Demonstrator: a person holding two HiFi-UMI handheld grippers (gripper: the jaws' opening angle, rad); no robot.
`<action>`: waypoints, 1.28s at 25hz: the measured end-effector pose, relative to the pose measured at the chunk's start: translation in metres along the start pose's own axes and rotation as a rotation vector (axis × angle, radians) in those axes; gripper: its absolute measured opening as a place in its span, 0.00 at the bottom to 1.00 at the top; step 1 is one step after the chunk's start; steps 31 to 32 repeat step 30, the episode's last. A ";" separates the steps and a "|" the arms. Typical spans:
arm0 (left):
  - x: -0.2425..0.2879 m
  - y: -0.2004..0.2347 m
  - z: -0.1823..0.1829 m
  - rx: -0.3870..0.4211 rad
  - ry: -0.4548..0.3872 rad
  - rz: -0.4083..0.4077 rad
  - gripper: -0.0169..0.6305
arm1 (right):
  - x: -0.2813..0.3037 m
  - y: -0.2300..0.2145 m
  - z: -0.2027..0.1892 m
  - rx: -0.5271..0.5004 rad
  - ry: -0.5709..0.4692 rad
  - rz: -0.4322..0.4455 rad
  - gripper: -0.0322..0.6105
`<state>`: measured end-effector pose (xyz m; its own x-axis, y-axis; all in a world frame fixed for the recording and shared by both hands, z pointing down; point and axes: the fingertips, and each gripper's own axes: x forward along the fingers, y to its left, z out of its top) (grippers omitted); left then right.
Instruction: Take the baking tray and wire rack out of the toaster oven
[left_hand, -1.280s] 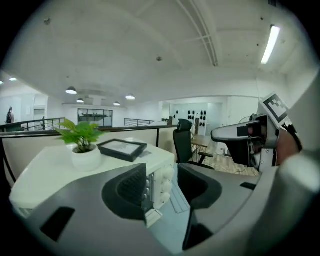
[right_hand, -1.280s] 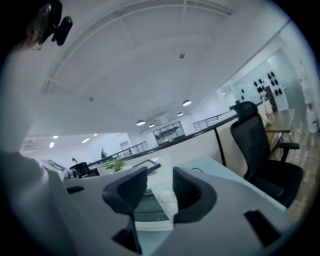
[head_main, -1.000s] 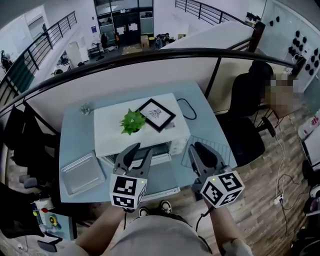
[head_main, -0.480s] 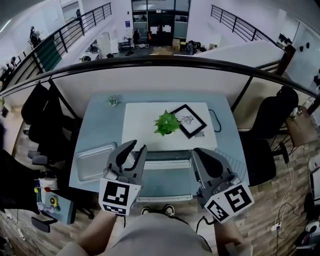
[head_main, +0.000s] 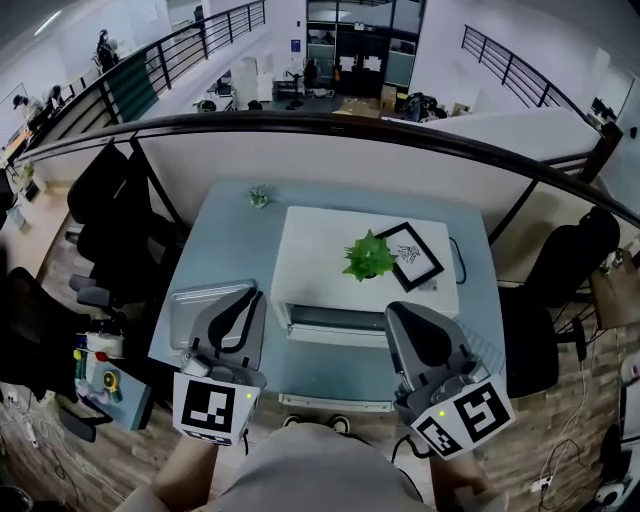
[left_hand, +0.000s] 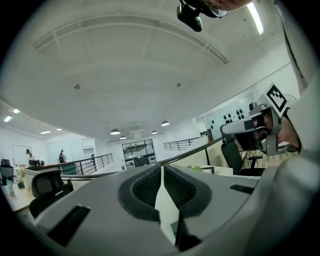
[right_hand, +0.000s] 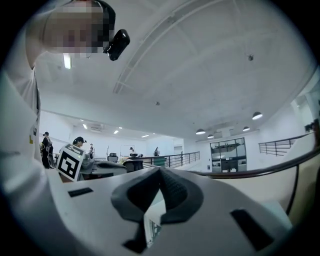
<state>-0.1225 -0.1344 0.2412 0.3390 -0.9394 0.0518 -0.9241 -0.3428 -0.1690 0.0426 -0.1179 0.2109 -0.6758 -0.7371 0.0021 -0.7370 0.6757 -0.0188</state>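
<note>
With the left gripper and right gripper both clenched on nothing, a careless left swing could knock the tray off the table's near-left edge.

Head view: high, steeply down on desk. Left and right gripper views: low, level, facing out over office, mostly ceiling. All share curved handrail.

The left hand-held gripper is covering the 3 o'clock side of the baking tray. The right hand-held gripper is hiding much of the wire rack.
</note>
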 end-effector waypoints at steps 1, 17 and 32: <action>-0.003 0.005 -0.001 -0.004 0.005 0.012 0.06 | 0.002 0.001 0.000 0.000 0.001 0.005 0.05; -0.009 0.036 -0.013 0.001 0.042 0.063 0.03 | 0.022 -0.002 -0.015 0.025 0.035 0.004 0.05; -0.016 0.039 -0.011 0.034 0.050 0.046 0.03 | 0.018 0.004 -0.018 0.026 0.049 -0.020 0.05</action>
